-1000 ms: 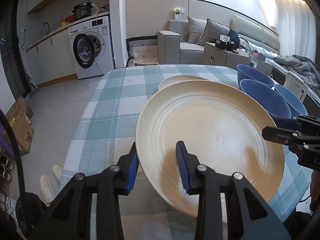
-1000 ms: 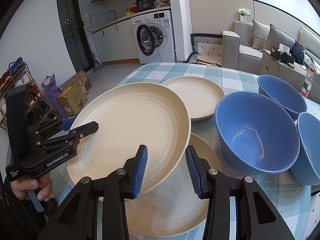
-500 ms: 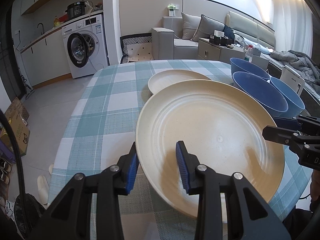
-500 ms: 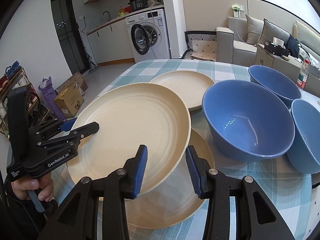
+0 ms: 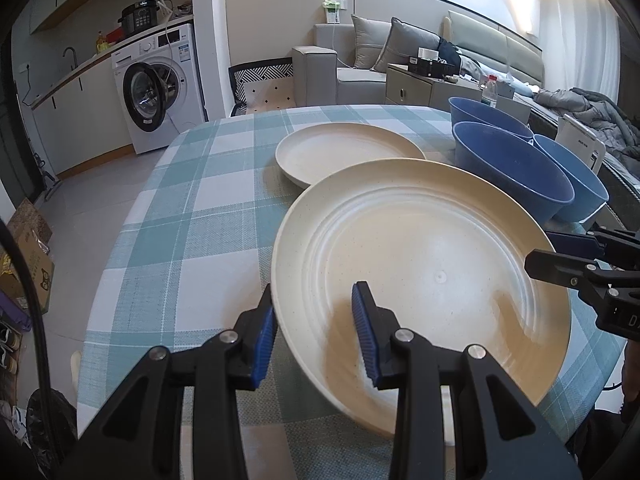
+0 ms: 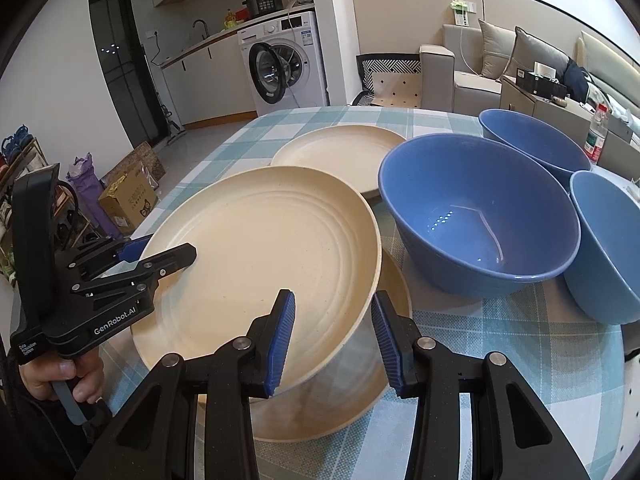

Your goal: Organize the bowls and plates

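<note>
Both grippers carry one large cream plate [image 6: 260,256] between them, held tilted above a second cream plate [image 6: 360,384] that lies flat on the checked tablecloth [image 5: 192,216]. The left gripper [image 5: 314,334] is clamped on the plate's near rim at lower centre of the left wrist view, one blue pad under the edge and one on the plate's face. The right gripper [image 6: 332,338] pinches the opposite rim at lower centre of the right wrist view, its jaws closed on the edge as far as they go.

The step in hand looks like setting the carried plate onto the one below to start a stack. To do it well, level the plate first, since its right side sits higher than the left; centre it over the lower plate so the rims line up; bring both hands down together so neither rim slips from its pads; and let go only once the plate rests flat. Keep the right edge clear of the nearest blue bowl [image 6: 480,216], which stands just beside the lower plate.

Count: three cream plates, the third [image 6: 336,152] lying alone toward the upper middle of the frame, and three blue bowls, the other two at upper right [image 6: 536,140] and far right [image 6: 608,248]
</note>
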